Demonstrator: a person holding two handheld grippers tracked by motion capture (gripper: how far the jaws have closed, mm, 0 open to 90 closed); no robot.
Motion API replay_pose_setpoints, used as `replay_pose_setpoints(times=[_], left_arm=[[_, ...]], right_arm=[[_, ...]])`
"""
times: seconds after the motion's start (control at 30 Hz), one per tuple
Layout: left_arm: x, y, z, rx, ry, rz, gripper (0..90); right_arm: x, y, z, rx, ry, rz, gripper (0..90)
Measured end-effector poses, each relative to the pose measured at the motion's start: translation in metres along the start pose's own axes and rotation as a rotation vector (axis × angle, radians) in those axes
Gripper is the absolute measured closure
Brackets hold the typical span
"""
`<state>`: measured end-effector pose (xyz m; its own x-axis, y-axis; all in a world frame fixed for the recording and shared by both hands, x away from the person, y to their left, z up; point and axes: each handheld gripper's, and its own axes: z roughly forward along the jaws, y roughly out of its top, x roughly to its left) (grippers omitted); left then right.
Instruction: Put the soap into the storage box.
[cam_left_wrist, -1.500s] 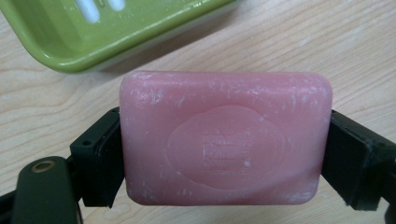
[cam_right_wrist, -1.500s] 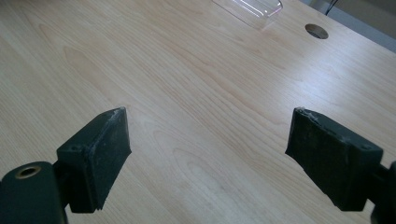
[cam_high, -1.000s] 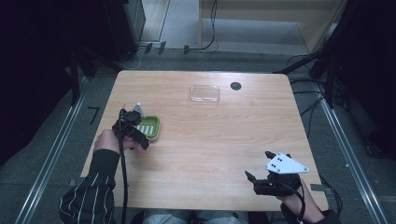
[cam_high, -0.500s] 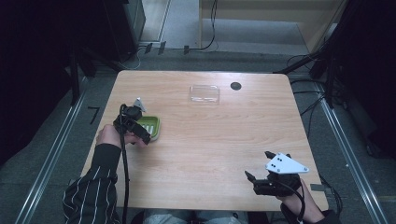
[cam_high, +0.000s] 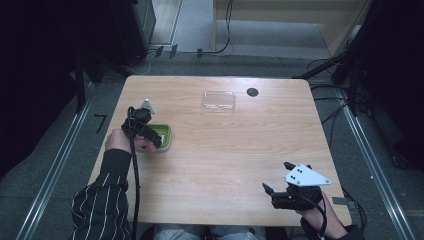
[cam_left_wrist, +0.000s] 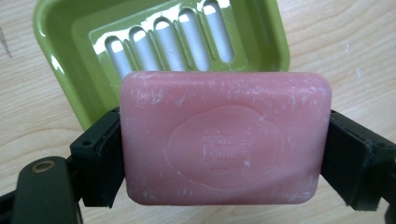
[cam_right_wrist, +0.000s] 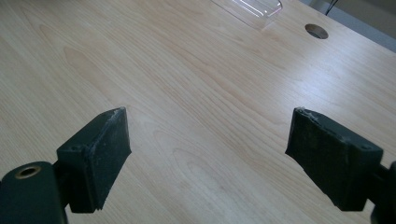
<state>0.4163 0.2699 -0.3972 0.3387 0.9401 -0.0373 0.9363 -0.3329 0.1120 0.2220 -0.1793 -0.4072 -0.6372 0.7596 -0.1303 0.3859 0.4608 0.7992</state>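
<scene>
A pink bar of soap (cam_left_wrist: 226, 138) is clamped between the two black jaws of my left gripper (cam_left_wrist: 224, 154), held just above a green slotted soap dish (cam_left_wrist: 74, 56). From the high view the left gripper (cam_high: 145, 127) hovers over the green dish (cam_high: 165, 136) at the table's left side. My right gripper (cam_high: 282, 187) rests near the front right corner of the table, open, with bare wood between its pads (cam_right_wrist: 100, 149). A clear plastic lid (cam_high: 219, 100) lies toward the far middle of the table.
A round cable hole (cam_high: 252, 92) sits in the tabletop (cam_high: 225, 150) beside the clear lid, and both show again at the top of the right gripper view: lid (cam_right_wrist: 252, 8), hole (cam_right_wrist: 316, 31). Black stands and cables surround the table on the floor.
The left gripper has stayed over the green dish with only slight shifting. The right gripper has not moved.
</scene>
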Motion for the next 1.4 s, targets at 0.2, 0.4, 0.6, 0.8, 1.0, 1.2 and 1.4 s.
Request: replay_pose_setpoints(times=[0.2,0.4,0.6,0.8,1.0,1.2,1.4], left_arm=[[0.001,0.004,0.002,-0.012,0.001,-0.012,13.7],[0.004,0.01,0.005,-0.018,0.004,-0.041,13.7],[0.005,0.014,0.007,-0.038,0.005,-0.067,13.7],[0.005,0.019,0.011,-0.045,0.009,-0.083,13.7],[0.007,0.025,0.017,-0.037,0.017,-0.098,13.7],[0.007,0.03,0.024,-0.029,0.027,-0.116,13.7],[0.011,0.03,0.028,-0.039,0.029,-0.155,13.7]], right_arm=[[0.0,0.0,0.0,0.002,0.001,0.002,13.8],[0.0,0.0,0.0,0.001,0.002,0.002,13.8],[0.0,0.0,0.0,0.001,0.0,0.001,13.8],[0.0,0.0,0.0,0.002,0.002,0.004,13.8],[0.0,0.0,0.0,0.0,0.003,0.002,13.8],[0.0,0.0,0.0,-0.001,0.003,0.0,13.8],[0.0,0.0,0.0,0.0,0.001,0.002,13.9]])
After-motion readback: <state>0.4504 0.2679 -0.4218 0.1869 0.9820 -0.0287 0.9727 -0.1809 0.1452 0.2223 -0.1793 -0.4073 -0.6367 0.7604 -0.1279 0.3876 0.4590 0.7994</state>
